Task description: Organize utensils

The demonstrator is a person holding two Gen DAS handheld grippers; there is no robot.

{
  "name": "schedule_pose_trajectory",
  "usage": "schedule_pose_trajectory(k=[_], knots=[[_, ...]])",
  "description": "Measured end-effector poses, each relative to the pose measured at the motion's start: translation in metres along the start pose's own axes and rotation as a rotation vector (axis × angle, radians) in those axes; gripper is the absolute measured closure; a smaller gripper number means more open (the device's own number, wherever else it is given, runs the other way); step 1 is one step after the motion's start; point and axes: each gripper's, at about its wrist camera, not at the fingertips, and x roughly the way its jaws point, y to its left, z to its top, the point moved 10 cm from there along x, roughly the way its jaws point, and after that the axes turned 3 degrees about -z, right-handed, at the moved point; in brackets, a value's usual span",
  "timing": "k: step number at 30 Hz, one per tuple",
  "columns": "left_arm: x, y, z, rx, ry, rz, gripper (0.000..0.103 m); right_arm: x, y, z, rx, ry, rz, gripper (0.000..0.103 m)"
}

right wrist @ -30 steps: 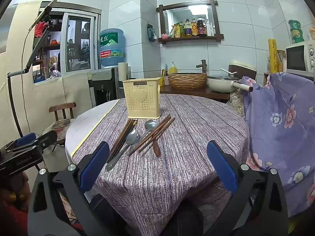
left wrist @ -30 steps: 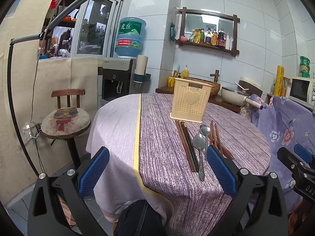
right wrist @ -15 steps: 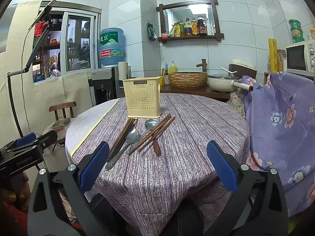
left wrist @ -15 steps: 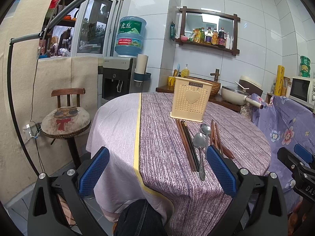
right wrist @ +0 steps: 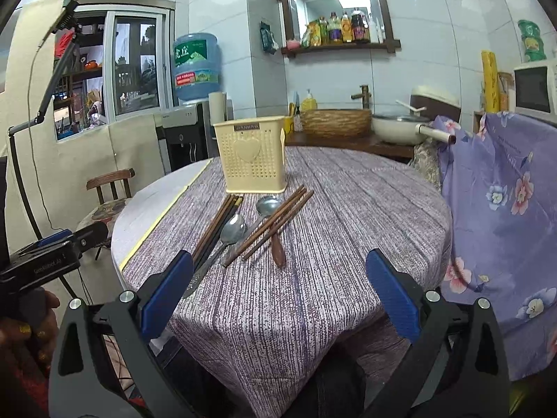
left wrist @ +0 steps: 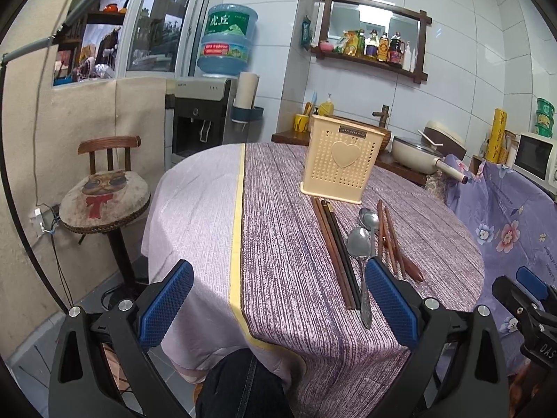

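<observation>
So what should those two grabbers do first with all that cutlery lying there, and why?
Probably move the right gripper forward and down onto the brown chopsticks crossing the spoons. Both grippers hold nothing, jaws wide apart, short of the utensils; the cream utensil holder stands upright just behind them, and those chopsticks lie on top, nearest the right side.

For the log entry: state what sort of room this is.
Most likely a home kitchen with a dining corner: a round table under a striped cloth, a water dispenser topped by a large bottle, a condiment shelf on tiled walls, and a microwave.
</observation>
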Motion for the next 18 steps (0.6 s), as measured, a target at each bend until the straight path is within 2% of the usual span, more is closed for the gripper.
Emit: schedule_pose_trajectory(k=[4,10,18], knots=[[0.02,0.002,0.003,0.024,0.045,0.03,0.005,0.023,-0.007,0.0,-0.006,0.062,-0.006,0.005],[0.043,0.006,0.014,0.023,0.075,0.034,0.005,0.064,-0.014,-0.002,0.012,0.179,0.006,0.005],[0.084,0.003,0.022,0.048,0.165,0.032,0.005,0.117,-0.025,0.015,0.049,0.236,0.015,0.005]])
